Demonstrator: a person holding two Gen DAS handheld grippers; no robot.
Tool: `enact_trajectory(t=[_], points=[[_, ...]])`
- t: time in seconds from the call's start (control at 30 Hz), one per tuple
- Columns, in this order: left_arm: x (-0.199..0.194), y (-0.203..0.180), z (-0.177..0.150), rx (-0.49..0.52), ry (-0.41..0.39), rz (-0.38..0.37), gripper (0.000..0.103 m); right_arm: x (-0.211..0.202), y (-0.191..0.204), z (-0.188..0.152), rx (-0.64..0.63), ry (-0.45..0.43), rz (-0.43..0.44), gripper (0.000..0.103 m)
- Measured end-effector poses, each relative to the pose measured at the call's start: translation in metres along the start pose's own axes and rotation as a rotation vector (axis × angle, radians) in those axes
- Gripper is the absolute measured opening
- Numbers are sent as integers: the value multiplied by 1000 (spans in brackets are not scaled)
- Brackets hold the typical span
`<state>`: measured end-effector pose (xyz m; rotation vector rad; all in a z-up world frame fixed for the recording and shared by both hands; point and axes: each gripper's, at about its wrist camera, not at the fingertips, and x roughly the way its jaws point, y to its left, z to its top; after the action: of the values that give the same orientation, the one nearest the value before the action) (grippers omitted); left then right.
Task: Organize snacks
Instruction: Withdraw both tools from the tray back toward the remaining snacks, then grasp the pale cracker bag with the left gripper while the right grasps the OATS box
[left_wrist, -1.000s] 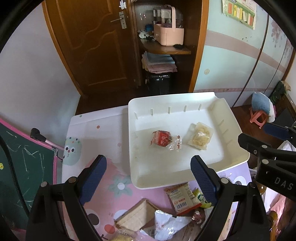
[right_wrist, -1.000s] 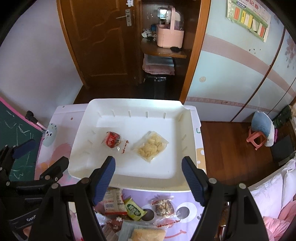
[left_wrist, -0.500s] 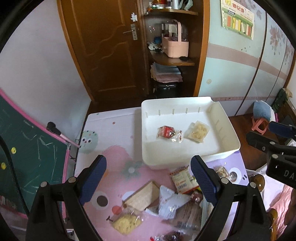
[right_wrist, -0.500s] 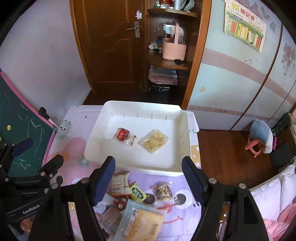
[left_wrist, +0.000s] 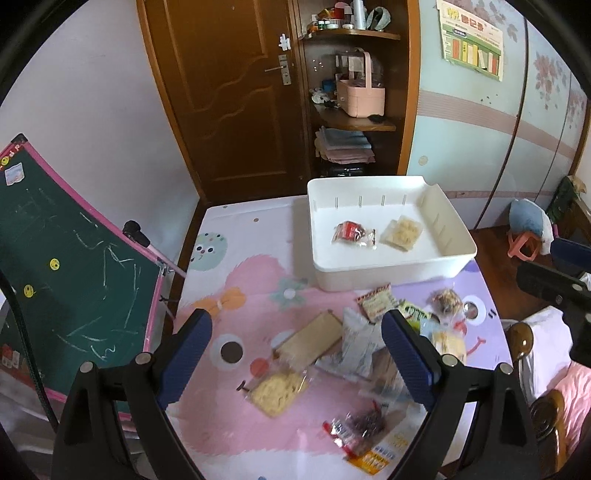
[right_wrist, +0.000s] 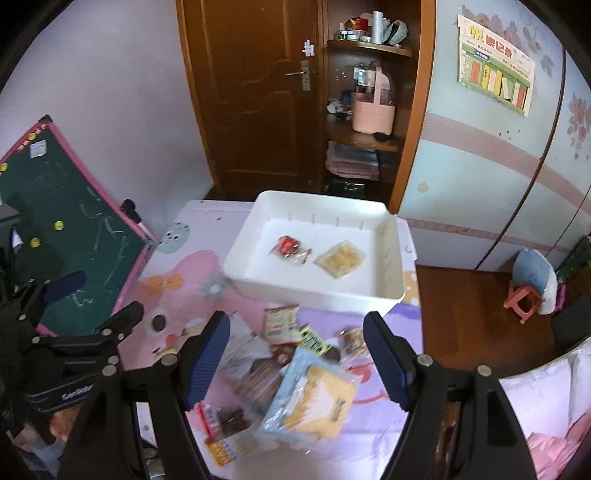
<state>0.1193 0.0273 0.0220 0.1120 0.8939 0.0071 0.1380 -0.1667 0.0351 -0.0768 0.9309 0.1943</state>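
The desk (left_wrist: 236, 258), under a cartoon-print cover, now shows the loose snack packets (left_wrist: 354, 354) below both spread, empty claws, left claw (left_wrist: 295, 354) and right claw (right_wrist: 295, 354), which have drawn back from the white tray (right_wrist: 384, 299) holding two packets; next pick pending.

Both grippers, left (left_wrist: 295, 358) and right (right_wrist: 295, 354), stand farther back and higher from the tray (left_wrist: 391, 271). More loose snack packets (left_wrist: 343, 354) on the counter (left_wrist: 236, 266) are in view.
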Motion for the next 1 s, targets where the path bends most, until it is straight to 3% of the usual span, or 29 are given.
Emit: enact_trajectory(t=[0.3, 0.57, 0.83, 1.0], points=[[-7, 23, -36, 31, 16, -68, 94, -8, 27, -51, 12, 81, 14, 75], [46, 60, -67, 66, 96, -102, 94, 20, 53, -94, 24, 172, -55, 75], [114, 79, -104, 85, 217, -134, 94, 64, 48, -144, 234, 329, -9, 75], [147, 79, -122, 136, 286, -162, 94, 86, 49, -169, 347, 377, -12, 75]])
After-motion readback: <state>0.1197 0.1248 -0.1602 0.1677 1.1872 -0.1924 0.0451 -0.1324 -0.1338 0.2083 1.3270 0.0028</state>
